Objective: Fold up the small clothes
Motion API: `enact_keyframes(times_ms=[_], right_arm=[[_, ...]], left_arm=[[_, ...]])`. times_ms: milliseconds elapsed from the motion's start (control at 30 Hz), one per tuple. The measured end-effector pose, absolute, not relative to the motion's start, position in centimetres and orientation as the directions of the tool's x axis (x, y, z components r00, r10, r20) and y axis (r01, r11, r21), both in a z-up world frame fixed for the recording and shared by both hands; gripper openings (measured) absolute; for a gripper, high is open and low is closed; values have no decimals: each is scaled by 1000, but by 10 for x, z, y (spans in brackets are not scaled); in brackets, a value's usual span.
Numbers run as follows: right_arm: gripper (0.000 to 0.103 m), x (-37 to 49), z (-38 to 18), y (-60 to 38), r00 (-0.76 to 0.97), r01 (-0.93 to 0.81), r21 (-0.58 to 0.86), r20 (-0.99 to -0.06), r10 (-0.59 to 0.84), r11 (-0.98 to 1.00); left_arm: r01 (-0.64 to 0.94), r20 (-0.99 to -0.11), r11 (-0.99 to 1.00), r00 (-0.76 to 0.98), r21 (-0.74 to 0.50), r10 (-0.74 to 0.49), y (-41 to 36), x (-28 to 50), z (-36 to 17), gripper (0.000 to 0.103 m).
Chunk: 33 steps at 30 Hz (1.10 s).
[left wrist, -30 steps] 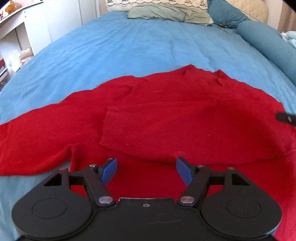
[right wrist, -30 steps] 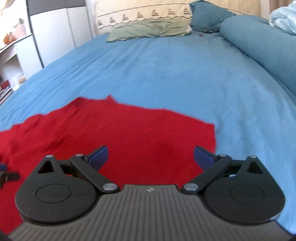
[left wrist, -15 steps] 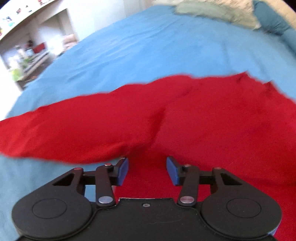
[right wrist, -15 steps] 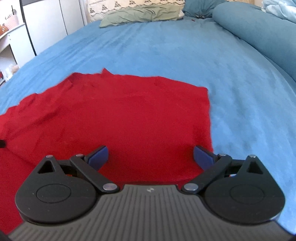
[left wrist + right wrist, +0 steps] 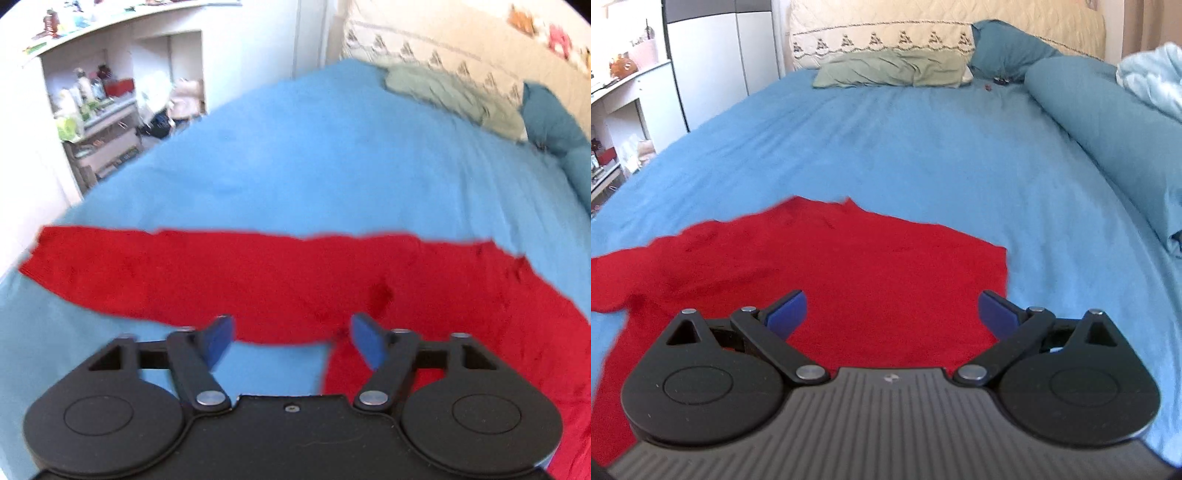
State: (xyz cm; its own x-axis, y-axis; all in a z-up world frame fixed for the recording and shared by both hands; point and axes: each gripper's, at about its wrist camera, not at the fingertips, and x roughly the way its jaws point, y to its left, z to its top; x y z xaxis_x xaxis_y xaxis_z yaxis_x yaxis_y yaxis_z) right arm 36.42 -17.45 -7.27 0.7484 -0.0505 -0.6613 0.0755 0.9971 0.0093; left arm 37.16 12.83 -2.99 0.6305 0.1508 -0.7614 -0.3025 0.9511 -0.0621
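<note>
Left gripper (image 5: 291,338) has its jaws spread wide with nothing between the blue pads, poised just above the near edge of the red sweater (image 5: 295,280), right where a sleeve (image 5: 122,273) branches off from the body. That sleeve runs out long and flat to the left across the blue bed (image 5: 332,155), its cuff end close to the bed's edge; bare sheet shows under the left pad, red cloth under the right one. The view here is a little blurred. Right gripper (image 5: 892,308) has its jaws wide apart too, holding nothing, hanging over the sweater (image 5: 849,266) body, which lies spread flat on the bed (image 5: 923,147). In this view the sweater's right edge is straight and runs down beside the right pad, while the neck makes a small peak at the far edge; the cloth trails off to the left out of frame. Farther up the bed a green pillow (image 5: 890,70) lies against a cream headboard (image 5: 886,33), with a teal pillow (image 5: 1004,48) beside it and a long teal bolster (image 5: 1108,122) down the right side. Off the bed's left side stand white shelves (image 5: 96,110) crowded with small items.
</note>
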Motion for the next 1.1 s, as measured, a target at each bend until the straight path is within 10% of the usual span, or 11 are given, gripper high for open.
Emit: enact_keyframes(times_ms=[567, 1100], right_arm=[[103, 335, -79, 5, 674, 89, 82, -739, 1, 993], [103, 347, -118, 9, 641, 159, 93, -767, -31, 983]], left_arm=[[-546, -799, 815, 571, -196, 190, 347, 337, -58, 87], [-627, -776, 764, 554, -151, 301, 398, 370, -100, 7]])
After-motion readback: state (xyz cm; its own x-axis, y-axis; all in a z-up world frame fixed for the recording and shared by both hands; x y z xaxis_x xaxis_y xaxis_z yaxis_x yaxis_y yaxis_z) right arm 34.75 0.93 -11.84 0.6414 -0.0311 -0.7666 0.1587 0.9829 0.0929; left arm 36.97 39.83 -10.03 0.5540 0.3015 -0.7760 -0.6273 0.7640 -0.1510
